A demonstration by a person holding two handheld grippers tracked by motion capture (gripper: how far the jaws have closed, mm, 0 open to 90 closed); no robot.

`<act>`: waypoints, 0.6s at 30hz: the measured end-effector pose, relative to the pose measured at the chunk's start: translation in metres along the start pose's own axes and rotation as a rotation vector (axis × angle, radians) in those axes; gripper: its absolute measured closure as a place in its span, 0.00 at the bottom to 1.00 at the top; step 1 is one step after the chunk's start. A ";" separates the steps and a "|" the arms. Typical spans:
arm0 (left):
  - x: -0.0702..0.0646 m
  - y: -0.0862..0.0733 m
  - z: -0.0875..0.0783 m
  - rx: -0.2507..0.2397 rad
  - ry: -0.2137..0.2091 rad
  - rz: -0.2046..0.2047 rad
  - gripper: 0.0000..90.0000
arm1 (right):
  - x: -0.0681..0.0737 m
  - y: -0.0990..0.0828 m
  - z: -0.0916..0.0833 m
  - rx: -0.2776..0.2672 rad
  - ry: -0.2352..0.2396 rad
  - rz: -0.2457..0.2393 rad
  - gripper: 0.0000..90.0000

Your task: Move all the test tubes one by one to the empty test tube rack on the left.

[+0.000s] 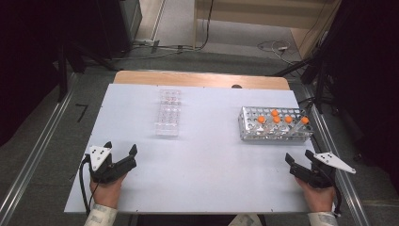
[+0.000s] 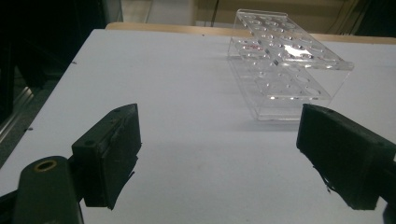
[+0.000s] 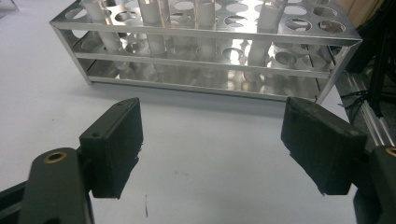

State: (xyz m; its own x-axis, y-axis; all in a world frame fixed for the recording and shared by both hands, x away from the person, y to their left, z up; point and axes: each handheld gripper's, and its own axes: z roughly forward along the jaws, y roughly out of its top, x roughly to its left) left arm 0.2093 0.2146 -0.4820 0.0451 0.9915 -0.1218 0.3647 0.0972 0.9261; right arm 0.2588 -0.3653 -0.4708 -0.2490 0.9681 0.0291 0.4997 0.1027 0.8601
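White table [image 1: 202, 169], metal rack [image 1: 275, 125] beyond right gripper [image 1: 297, 158]

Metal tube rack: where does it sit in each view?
High view: metal tube rack right of centre, ahead of the right gripper.
Left gripper view: not in it.
Right gripper view: across the top, beyond the open jaws.
Shared landmark: white table.

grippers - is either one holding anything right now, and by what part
Nothing is held. The left gripper and right gripper both have open jaws with only bare table between them.
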 end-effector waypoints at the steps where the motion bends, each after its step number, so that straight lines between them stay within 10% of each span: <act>1: 0.000 0.000 0.000 -0.001 -0.001 -0.001 0.16 | 0.000 0.000 0.000 -0.003 0.001 0.003 0.23; 18: -0.003 -0.002 0.000 0.002 -0.002 0.013 0.16 | -0.001 0.008 0.007 -0.027 -0.012 0.006 0.32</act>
State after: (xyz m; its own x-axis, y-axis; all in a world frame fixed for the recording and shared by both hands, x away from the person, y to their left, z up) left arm 0.2087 0.2120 -0.4832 0.0514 0.9925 -0.1106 0.3660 0.0843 0.9268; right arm 0.2693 -0.3640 -0.4677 -0.2364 0.9712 0.0286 0.4787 0.0907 0.8733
